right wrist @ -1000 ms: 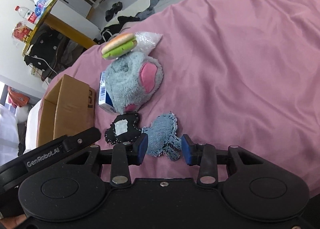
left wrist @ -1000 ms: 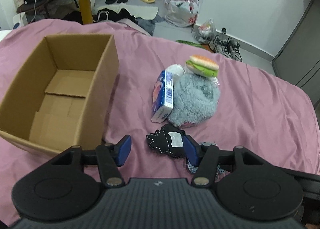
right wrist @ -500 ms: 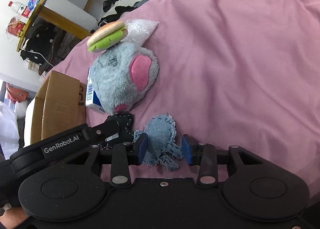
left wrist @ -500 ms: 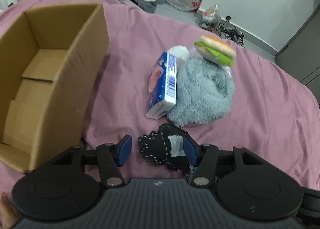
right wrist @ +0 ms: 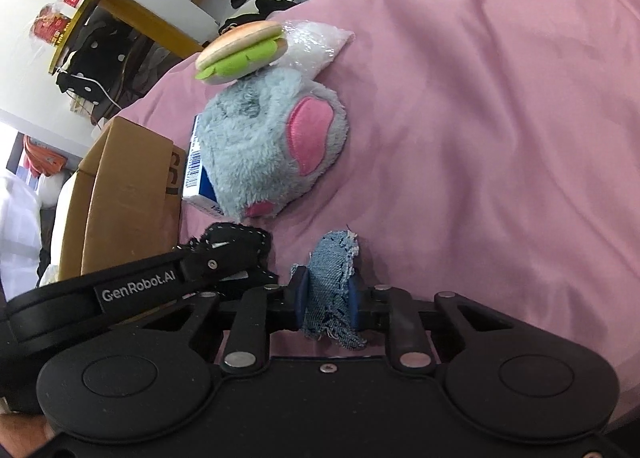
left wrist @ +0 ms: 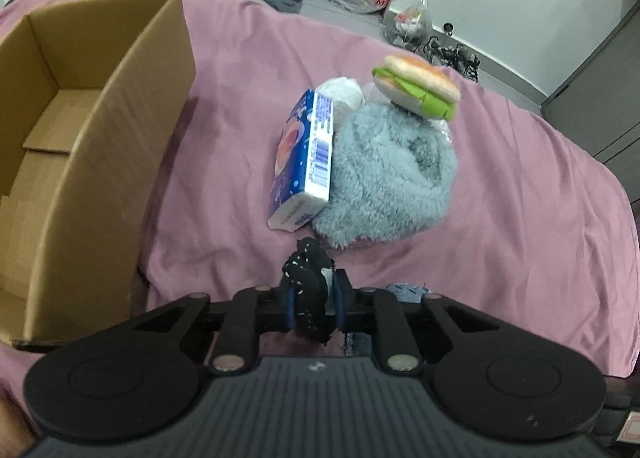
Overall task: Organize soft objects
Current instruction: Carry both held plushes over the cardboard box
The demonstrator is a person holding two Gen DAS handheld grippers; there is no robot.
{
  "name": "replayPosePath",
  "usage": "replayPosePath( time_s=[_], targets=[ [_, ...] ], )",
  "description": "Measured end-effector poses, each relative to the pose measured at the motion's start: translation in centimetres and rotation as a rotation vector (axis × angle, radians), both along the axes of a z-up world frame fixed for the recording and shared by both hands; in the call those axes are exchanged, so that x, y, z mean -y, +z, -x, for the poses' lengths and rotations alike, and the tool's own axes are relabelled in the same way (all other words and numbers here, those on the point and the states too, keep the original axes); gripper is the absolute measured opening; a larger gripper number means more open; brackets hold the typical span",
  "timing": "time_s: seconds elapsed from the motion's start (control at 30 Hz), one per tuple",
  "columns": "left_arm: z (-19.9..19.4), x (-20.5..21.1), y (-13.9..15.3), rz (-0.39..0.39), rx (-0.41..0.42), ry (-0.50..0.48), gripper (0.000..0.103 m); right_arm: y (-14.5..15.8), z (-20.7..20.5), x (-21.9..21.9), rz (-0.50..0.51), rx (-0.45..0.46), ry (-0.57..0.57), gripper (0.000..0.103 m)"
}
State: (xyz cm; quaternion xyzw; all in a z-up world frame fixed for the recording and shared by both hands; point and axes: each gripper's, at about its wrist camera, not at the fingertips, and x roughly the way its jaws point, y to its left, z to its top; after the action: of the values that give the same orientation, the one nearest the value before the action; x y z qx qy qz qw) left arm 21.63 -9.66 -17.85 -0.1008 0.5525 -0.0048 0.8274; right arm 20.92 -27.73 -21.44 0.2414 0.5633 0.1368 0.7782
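1. Our left gripper (left wrist: 312,304): jaws just closed, pinching the black patch (left wrist: 308,290).
2. Our right gripper (right wrist: 327,300): jaws just closed, pinching the denim patch (right wrist: 330,278).
3. Just beyond the fingers: plush (left wrist: 388,182), tissue pack (left wrist: 306,154) beside it, burger (left wrist: 416,86) on top.
4. Left of the fingers: box (left wrist: 92,146).

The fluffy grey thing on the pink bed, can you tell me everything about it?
The fluffy grey plush looks like a soft, shaggy slipper or toy paw with pink pads on one side. It lies on the pink bedsheet. A toy hamburger sits on top, a blue and white box leans against its side, and a clear plastic bag lies behind it. Neither gripper touches it.
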Motion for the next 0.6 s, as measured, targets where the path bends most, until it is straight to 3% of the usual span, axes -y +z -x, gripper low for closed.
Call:
replayPosePath(
  time_s=[0.37,0.6],
  targets=[
    [2.1,-0.5,2.8,-0.017,0.079,-0.01,0.016,2.7,2.0,0.2,0.034,0.094,-0.022,0.02],
    [3.2,-1.5,5.3,-0.027,0.134,-0.005,0.016,4.8,2.8,-0.7,0.112,0.155,-0.021,0.02]
  ],
)
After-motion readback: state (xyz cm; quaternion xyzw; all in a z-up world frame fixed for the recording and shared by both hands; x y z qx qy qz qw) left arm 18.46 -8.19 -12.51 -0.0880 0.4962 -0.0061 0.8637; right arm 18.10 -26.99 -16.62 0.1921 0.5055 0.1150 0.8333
